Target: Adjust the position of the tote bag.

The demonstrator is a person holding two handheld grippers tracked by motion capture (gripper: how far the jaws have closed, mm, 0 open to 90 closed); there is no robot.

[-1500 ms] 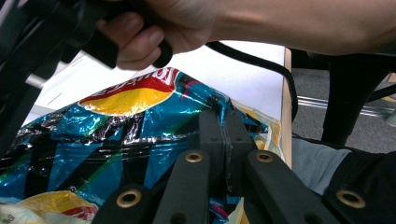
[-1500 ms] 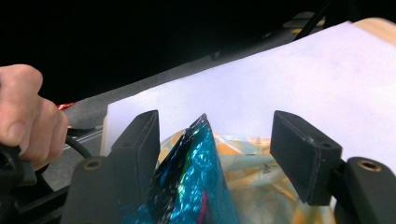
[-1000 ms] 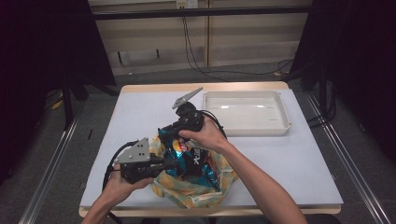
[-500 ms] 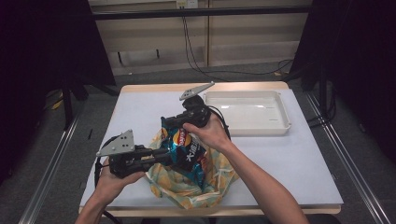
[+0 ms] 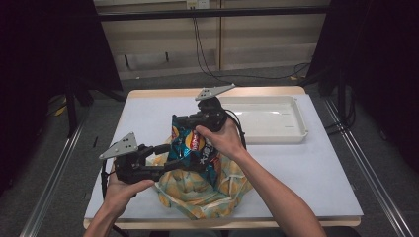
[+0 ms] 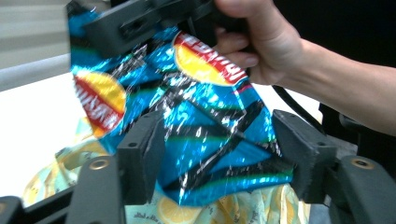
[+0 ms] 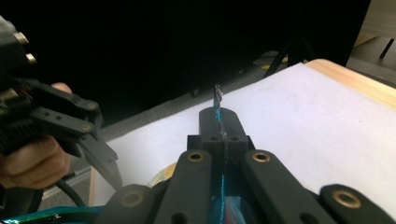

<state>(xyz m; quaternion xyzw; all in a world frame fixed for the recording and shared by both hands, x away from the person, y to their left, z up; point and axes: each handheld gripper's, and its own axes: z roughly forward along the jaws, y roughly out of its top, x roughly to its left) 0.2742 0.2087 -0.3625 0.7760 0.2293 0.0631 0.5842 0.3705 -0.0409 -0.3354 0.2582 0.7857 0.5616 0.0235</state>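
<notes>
White table | tray behind | chip bag over yellow cloth bag

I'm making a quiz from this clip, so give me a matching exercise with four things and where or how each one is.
Things:
1. shiny blue chip bag
2. yellow lemon-print cloth bag
3. white plastic tray
4. left gripper

States:
A. empty, at the table's far right
B. jaws open either side of the bag
C. crumpled on the table
D. pinched at its top edge, held up

Pairs: 1-D, 2-C, 3-A, 4-B

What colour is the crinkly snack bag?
Shiny blue with black stripes and a red-and-yellow logo; the snack bag shows best in the left gripper view.
</notes>
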